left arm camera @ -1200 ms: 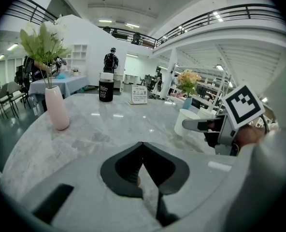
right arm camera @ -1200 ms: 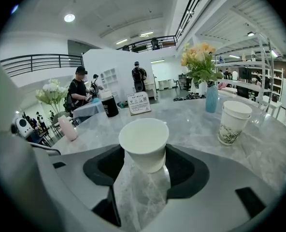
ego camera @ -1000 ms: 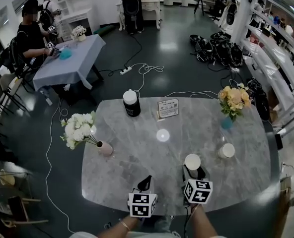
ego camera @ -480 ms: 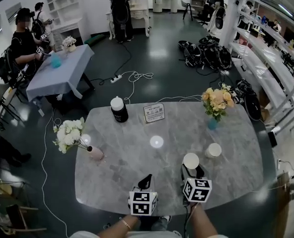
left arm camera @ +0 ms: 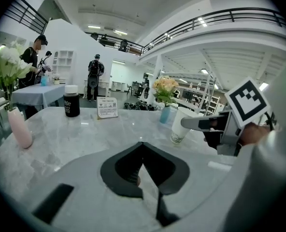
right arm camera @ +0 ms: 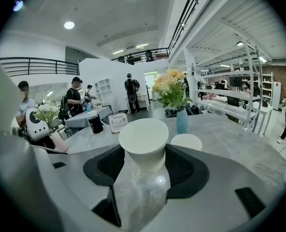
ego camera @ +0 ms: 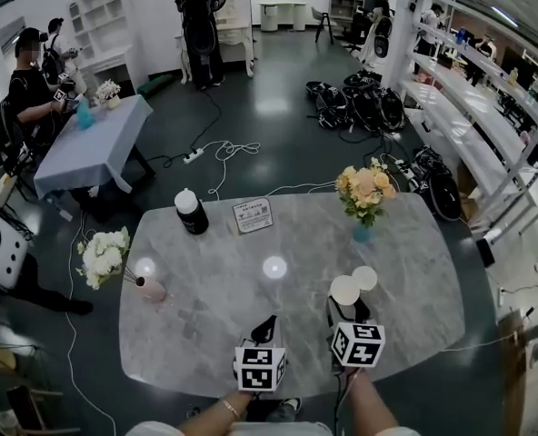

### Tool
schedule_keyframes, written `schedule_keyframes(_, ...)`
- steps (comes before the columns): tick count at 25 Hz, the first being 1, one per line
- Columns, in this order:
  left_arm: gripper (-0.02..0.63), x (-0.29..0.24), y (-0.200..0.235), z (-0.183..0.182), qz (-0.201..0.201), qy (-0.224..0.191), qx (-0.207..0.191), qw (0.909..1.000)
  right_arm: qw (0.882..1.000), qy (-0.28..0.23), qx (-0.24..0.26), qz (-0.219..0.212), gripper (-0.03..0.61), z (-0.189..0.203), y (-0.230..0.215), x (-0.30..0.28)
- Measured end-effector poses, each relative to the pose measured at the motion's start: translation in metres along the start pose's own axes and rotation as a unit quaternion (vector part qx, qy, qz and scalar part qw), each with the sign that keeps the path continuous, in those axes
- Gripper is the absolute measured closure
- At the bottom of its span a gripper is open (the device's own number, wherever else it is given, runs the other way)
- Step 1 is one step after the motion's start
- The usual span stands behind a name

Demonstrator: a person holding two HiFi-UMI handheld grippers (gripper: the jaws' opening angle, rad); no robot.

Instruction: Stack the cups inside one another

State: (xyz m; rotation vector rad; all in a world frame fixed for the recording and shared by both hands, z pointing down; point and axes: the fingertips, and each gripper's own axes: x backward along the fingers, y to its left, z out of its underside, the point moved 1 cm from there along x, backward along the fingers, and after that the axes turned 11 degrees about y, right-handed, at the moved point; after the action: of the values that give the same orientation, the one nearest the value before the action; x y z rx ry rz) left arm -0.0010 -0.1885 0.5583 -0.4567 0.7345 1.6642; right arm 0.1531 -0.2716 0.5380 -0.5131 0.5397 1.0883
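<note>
Marble table (ego camera: pixel 196 334) with 2 white paper cups near its 4 o'clock side; stacking not yet done. The right gripper (ego camera: pixel 348 309) is clenched on the held cup (ego camera: pixel 345 290), its jaws pressing the cup's sides, as its own view confirms (right arm camera: pixel 144 153); the cup stands upright, mouth up, and whether its base rests on the marble or sits just above cannot be told. The second cup (ego camera: pixel 365 278) stands free on the table just beside the held cup, at about 1 o'clock from it, also mouth up; the 2 rims look close to touching, but neither cup is inside the other. The left gripper (ego camera: pixel 265 328) hangs low over the table at about 9 o'clock from the right one, its jaws pressed together on nothing (left arm camera: pixel 142 151). Remaining, as judged: raise the held cup, centre it over the second cup's mouth, lower it in and let go. A blue vase (ego camera: pixel 363 232) of flowers stands at 12 o'clock from the cups, near enough to mind.
</note>
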Motion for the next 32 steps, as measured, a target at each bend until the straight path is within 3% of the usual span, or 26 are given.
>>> schedule_keyframes(8, 0.617, -0.011, -0.037, -0.009, 0.0, -0.007, -0.001, 1.0, 1.0, -0.018, -0.005, -0.003, 0.334, -0.018, -0.037, 0.012)
schedule_keyframes(32, 0.617, -0.031, -0.06, -0.011, -0.024, -0.004, 0.011, 0.9996, 1.0, -0.021, -0.001, -0.002, 0.334, -0.035, -0.082, 0.0)
